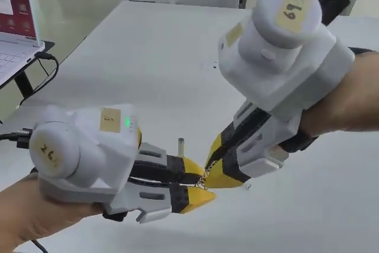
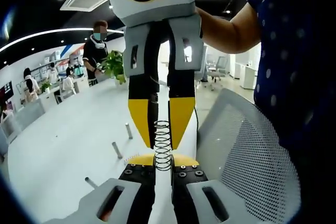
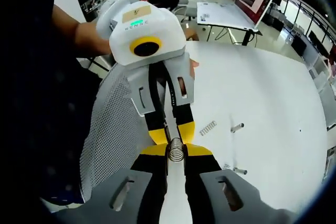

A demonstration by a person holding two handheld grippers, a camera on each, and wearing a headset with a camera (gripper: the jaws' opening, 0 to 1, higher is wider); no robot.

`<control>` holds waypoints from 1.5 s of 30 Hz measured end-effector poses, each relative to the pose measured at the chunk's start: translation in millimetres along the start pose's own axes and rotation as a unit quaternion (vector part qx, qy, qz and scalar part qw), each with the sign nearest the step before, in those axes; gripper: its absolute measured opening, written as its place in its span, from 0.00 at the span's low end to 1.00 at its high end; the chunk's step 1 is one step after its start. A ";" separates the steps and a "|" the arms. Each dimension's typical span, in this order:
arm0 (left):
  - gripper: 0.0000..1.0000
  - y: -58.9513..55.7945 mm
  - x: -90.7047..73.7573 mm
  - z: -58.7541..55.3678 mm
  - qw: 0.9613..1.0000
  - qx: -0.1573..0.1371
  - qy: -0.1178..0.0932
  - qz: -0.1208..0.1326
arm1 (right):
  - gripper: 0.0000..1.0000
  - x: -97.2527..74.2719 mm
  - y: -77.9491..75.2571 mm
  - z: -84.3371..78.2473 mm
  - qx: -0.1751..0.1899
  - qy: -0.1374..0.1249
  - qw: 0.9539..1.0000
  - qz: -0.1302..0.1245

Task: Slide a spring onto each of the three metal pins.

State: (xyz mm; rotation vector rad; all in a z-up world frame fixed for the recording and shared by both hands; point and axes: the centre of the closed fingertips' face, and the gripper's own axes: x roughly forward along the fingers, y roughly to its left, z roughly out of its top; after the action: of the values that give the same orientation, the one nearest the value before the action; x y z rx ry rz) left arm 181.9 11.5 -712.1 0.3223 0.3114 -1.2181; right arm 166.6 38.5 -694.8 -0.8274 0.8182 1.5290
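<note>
Pinching one spring (image 2: 163, 140) between them, my left gripper (image 2: 163, 163) and right gripper (image 3: 177, 157) each clamp an end above the desk (image 1: 177, 57), near an upright pin (image 1: 181, 144).

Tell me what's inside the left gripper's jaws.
A spring is pinched by the left gripper; its far end sits between the yellow tips of the right gripper. The jaws cover how deep each end reaches.
</note>
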 end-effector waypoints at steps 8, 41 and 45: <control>0.02 -0.9 3.1 1.9 1.000 -0.008 0.003 -0.002 | 0.09 6.3 -3.7 -9.2 -0.015 0.030 0.999 0.008; 0.22 30.7 -30.6 -31.0 0.994 -0.076 -0.004 0.074 | 0.08 -44.1 -63.1 -71.2 0.071 0.055 0.993 -0.074; 0.28 35.9 -34.1 -33.5 0.993 -0.084 -0.006 0.088 | 0.08 -59.3 -74.1 -81.1 0.090 0.052 0.990 -0.096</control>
State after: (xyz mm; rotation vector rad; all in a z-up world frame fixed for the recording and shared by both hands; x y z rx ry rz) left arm 203.2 65.5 -726.3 0.1933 0.3653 -1.0135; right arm 250.7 -53.6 -688.7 -0.8317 0.9120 1.2322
